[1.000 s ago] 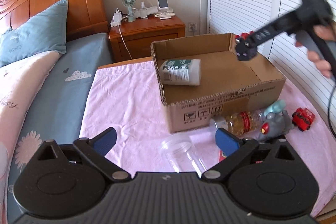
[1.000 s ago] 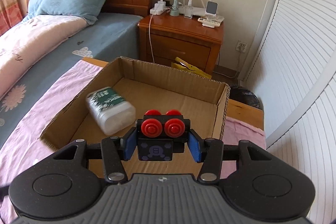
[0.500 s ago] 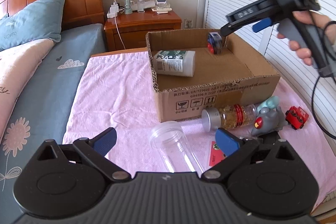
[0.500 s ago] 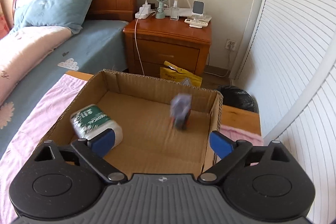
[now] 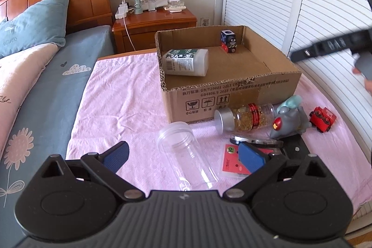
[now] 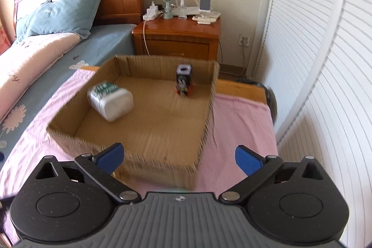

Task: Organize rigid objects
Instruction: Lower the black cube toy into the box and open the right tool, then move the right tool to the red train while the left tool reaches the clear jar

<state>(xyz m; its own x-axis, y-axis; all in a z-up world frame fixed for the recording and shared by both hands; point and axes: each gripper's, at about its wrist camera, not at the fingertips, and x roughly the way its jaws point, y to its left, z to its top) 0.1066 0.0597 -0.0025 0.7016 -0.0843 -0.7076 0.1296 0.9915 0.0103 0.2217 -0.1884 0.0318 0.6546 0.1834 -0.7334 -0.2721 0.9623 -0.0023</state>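
Observation:
An open cardboard box (image 5: 232, 87) (image 6: 205, 129) stands on the pink cloth. In it lie a white bottle with a green label (image 5: 186, 62) (image 6: 109, 101) and a small toy block with red wheels (image 5: 229, 41) (image 6: 183, 83), on end near the far right corner. My right gripper (image 6: 179, 153) hovers at the box's near edge, its jaws opening with nothing between them. My left gripper (image 5: 182, 151) stands open above a clear plastic jar (image 5: 176, 134) lying on the cloth. A gold-filled bottle (image 5: 244, 117), grey toy (image 5: 290, 120), red toy car (image 5: 323, 119) and red card (image 5: 230, 159) lie before the box.
A bed with a blue pillow (image 5: 34, 22) runs along the left. A wooden nightstand (image 6: 179, 38) with a fan and chargers stands behind the box. White louvred doors (image 5: 290, 4) close off the right side. The table edge (image 6: 241, 87) shows past the cloth.
My right gripper opened and let go of the toy block, which tumbled into the box and now stands at its far right. That gripper then drew back toward the box's near edge.

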